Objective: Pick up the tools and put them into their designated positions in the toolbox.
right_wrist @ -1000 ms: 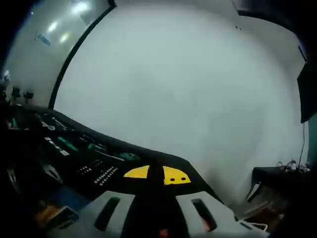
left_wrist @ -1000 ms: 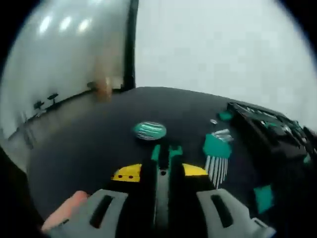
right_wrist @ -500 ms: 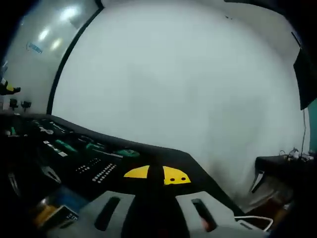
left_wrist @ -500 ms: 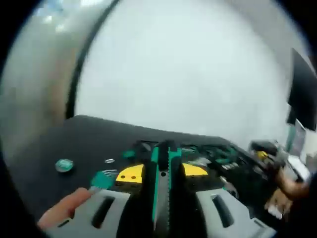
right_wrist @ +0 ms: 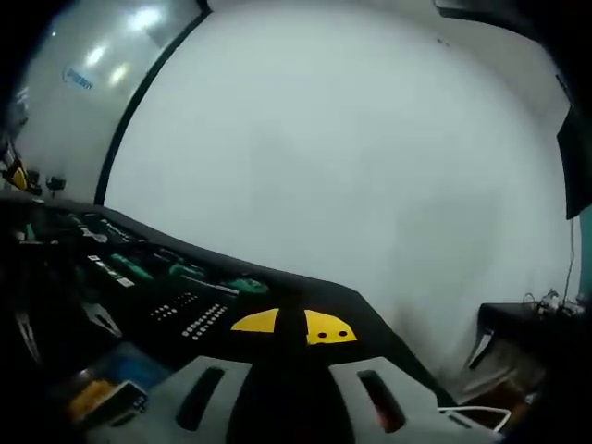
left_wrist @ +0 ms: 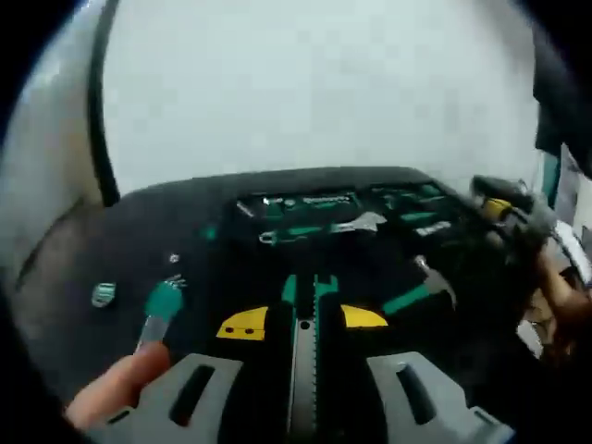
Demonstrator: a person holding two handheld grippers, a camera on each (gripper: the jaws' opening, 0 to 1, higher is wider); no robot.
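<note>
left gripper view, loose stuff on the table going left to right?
Round green disc → green-handled tool → tool clamped in the left gripper → hammer with green handle.

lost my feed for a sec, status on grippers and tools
Left gripper shut on a green-and-grey tool, facing the open toolbox. Right gripper empty, jaw state unclear. Hammer lies loose ahead.

The left tongs (left_wrist: 302, 370) have swung toward the toolbox (left_wrist: 342, 217).
</note>
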